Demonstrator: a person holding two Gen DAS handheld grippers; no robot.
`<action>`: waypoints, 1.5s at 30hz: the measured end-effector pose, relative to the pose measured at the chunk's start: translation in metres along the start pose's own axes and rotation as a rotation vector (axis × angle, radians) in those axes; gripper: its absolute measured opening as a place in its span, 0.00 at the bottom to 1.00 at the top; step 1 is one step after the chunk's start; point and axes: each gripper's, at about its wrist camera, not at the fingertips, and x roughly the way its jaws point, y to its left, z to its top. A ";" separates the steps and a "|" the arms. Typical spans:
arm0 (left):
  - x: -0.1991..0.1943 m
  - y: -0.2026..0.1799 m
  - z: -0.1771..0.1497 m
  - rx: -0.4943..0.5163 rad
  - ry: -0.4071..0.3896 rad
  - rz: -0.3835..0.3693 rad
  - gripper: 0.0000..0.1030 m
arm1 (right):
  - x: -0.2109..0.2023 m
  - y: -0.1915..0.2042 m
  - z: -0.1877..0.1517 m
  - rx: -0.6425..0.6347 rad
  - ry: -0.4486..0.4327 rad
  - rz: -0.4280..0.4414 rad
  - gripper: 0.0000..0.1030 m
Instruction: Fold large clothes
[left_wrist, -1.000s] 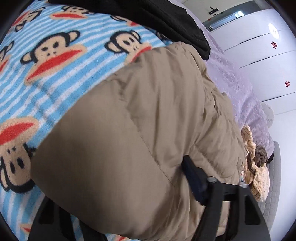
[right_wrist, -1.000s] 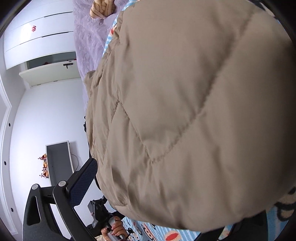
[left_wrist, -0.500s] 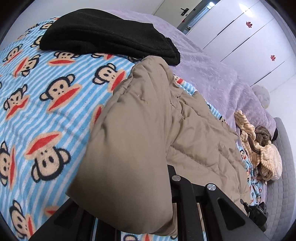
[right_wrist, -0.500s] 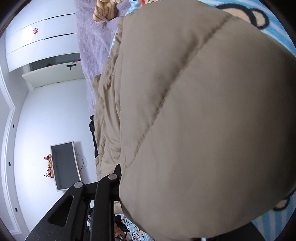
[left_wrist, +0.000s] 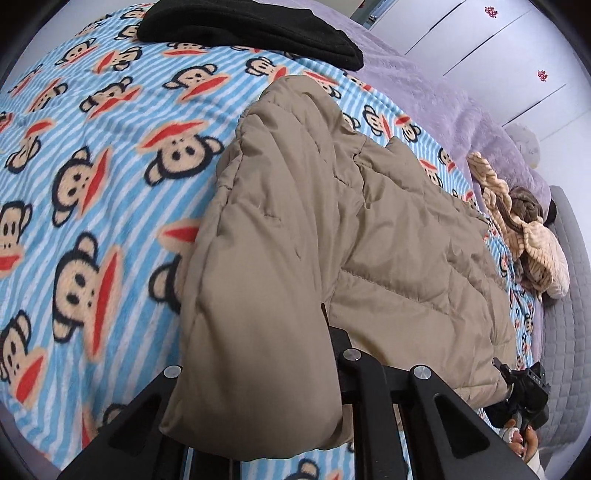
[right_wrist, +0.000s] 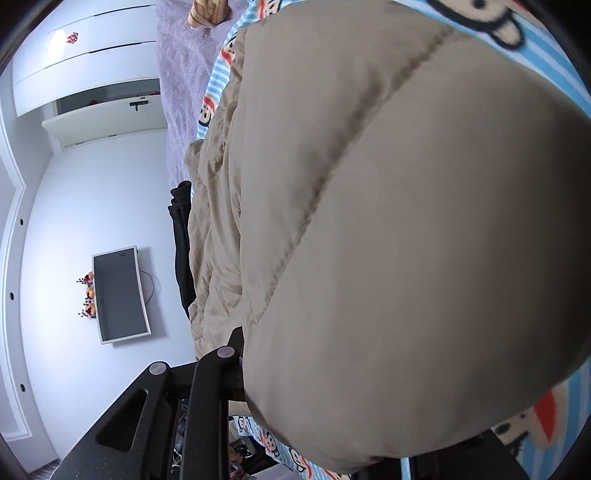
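Left claw (left_wrist: 258, 384) swung back since earlier, both claws clamped on tan puffer jacket (left_wrist: 369, 229), right claw (right_wrist: 332, 398), monkey-print blanket (left_wrist: 92, 166)

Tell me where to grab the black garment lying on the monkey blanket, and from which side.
Take the black garment by its rounded folded corner nearest the tan jacket, coming from the jacket's side. That edge looks thick and raised off the monkey blanket, so fingers could probably slide under it.

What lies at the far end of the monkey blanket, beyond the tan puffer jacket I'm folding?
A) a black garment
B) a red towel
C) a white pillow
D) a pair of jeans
A: in the left wrist view a black garment lies on the monkey blanket beyond the tan puffer jacket.
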 end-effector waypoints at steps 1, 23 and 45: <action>-0.003 0.004 -0.007 0.005 0.001 -0.003 0.17 | -0.003 -0.005 -0.009 0.006 -0.006 0.001 0.26; -0.086 0.057 -0.030 0.106 -0.132 0.257 0.51 | -0.062 -0.018 -0.093 0.049 -0.162 -0.289 0.57; 0.041 -0.074 0.043 0.350 -0.094 0.345 0.51 | -0.028 0.095 -0.063 -0.420 -0.160 -0.540 0.29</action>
